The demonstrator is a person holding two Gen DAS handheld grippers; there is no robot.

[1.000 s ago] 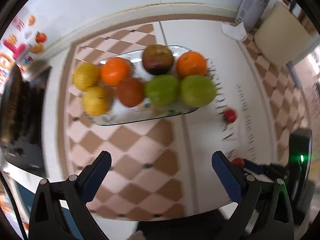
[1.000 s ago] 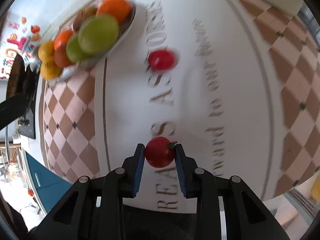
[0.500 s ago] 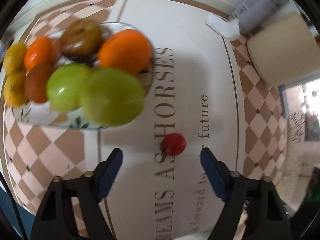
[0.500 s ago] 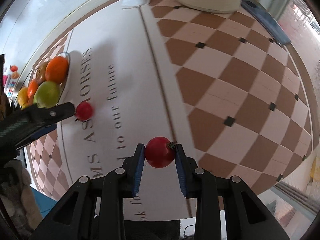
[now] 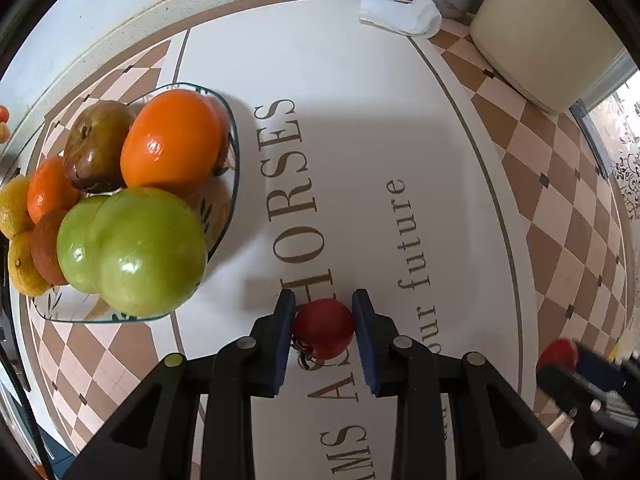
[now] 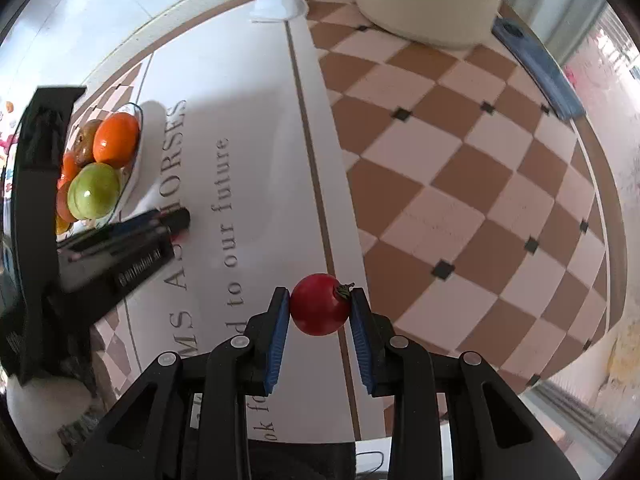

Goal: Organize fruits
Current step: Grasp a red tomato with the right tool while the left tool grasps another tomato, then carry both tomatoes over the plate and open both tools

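My left gripper (image 5: pixel 323 316) is shut on a small red tomato (image 5: pixel 325 329) that rests on the lettered tablecloth, just right of the glass fruit dish (image 5: pixel 234 184). The dish holds green apples (image 5: pixel 150 250), oranges (image 5: pixel 172 148), a brown pear (image 5: pixel 96 148) and lemons (image 5: pixel 14 208). My right gripper (image 6: pixel 320 308) is shut on a second red tomato (image 6: pixel 320 304) and holds it above the cloth. In the right wrist view the left gripper (image 6: pixel 160 224) lies beside the dish (image 6: pixel 138 136); in the left wrist view the right gripper's tomato (image 5: pixel 558 354) shows at far right.
A cream round container (image 6: pixel 432 0) stands at the table's back right, with a crumpled white tissue (image 5: pixel 400 14) next to it. A blue flat object (image 6: pixel 532 68) lies at the right edge. The checkered cloth (image 6: pixel 460 184) covers the right half.
My left gripper moved forward to the loose tomato and closed on it. My right gripper kept its tomato and swung a little further right.
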